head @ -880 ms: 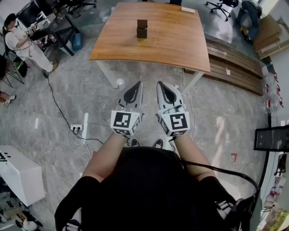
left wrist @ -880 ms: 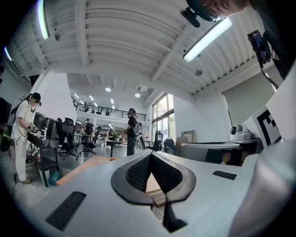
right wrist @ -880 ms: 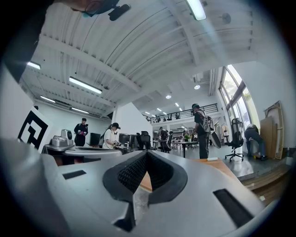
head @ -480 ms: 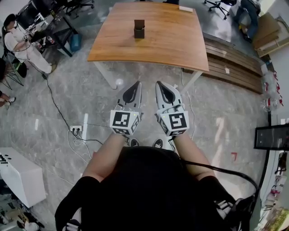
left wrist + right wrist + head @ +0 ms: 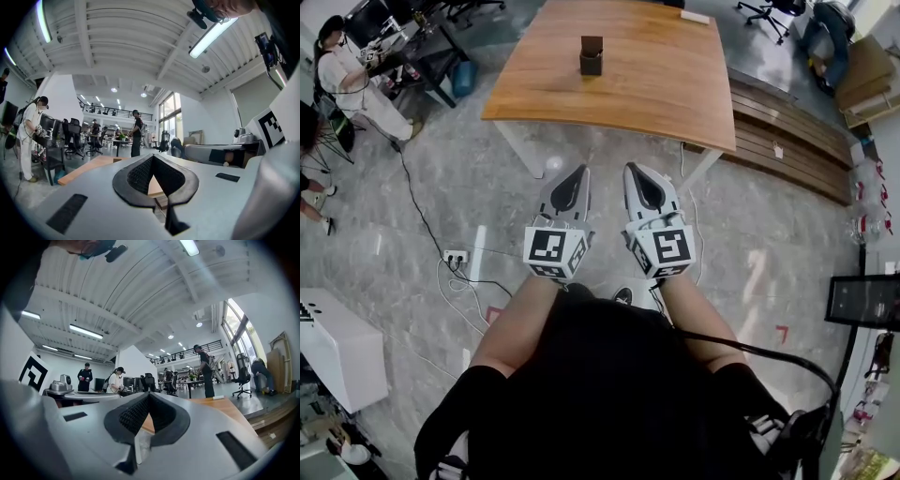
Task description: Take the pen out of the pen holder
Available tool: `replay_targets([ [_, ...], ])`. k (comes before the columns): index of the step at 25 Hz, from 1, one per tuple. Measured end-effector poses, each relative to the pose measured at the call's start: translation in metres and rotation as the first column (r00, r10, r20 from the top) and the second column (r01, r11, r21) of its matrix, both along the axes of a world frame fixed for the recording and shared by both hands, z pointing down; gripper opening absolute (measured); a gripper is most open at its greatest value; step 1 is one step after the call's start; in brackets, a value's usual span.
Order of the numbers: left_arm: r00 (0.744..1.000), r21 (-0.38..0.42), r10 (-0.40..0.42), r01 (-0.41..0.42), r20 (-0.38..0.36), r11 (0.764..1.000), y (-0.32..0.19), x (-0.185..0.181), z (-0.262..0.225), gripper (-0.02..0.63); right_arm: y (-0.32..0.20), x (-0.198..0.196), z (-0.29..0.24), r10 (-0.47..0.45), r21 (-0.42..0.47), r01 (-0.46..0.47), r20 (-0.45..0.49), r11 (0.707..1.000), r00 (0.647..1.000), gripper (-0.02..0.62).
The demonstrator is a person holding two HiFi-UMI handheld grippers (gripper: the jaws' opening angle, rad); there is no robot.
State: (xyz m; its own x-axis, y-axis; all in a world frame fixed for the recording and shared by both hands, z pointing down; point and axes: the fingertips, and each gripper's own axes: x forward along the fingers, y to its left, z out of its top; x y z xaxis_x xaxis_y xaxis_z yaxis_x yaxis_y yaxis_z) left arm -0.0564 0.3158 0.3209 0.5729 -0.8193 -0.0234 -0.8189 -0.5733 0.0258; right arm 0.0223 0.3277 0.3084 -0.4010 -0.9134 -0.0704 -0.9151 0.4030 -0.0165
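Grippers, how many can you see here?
2. The left gripper and the right gripper are side by side in front of the person, both shut and empty, short of the table.

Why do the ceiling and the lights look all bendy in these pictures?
Left gripper view: the wide-angle lens curves the white ribbed ceiling and blackens the corners. Right gripper view: same bending, and the long ceiling lamp glares. Head view: the brown wooden table has slightly bowed edges, and the grey stone floor shines.
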Motion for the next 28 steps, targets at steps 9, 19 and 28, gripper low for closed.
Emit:
replay_targets([
  [9,0.999,-0.041,-0.035,0.035,-0.004,0.999,-0.026,0.023,0.015,0.000,-0.028,0.025,0.009,-0.034,-0.022,0.034,-0.025,0.999,0.999,0.014],
  [19,1.000,-0.100,-0.019,0.017,-0.020,0.995,-0.144,0.035,0.056,0.000,-0.134,0.039,0.053,-0.035,-0.097,0.028,-0.071,0.995,0.997,0.014],
  [28,1.000,-0.087,0.005,-0.005,0.007,0.996,-0.306,0.027,0.068,0.000,-0.296,0.016,0.066,-0.038,-0.117,0.028,-0.086,0.993,0.996,0.014],
])
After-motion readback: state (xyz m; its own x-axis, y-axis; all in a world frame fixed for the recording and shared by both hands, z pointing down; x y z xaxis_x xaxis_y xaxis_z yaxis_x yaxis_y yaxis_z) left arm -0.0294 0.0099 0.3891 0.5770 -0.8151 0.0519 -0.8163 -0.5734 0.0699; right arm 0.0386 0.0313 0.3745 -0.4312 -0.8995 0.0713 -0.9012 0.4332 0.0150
